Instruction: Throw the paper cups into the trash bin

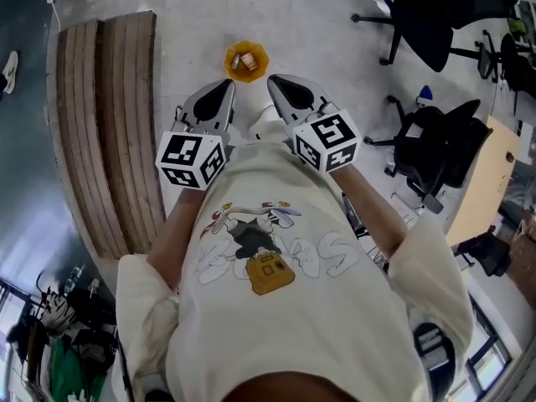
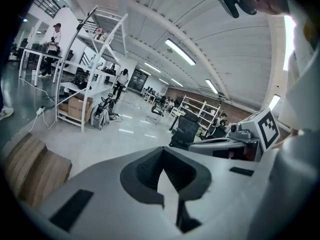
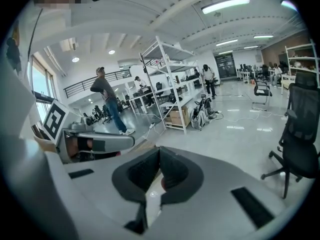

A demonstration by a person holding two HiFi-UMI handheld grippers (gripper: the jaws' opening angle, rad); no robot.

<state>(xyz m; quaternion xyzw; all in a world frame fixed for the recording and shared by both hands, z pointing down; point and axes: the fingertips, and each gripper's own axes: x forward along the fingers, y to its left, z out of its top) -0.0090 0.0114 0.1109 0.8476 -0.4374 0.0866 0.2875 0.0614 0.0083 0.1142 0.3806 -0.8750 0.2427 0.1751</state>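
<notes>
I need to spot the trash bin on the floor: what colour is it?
The trash bin is orange-yellow, clearest in the head view.

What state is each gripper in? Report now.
Left gripper: shut, holding nothing.
Right gripper: shut, holding nothing.
</notes>
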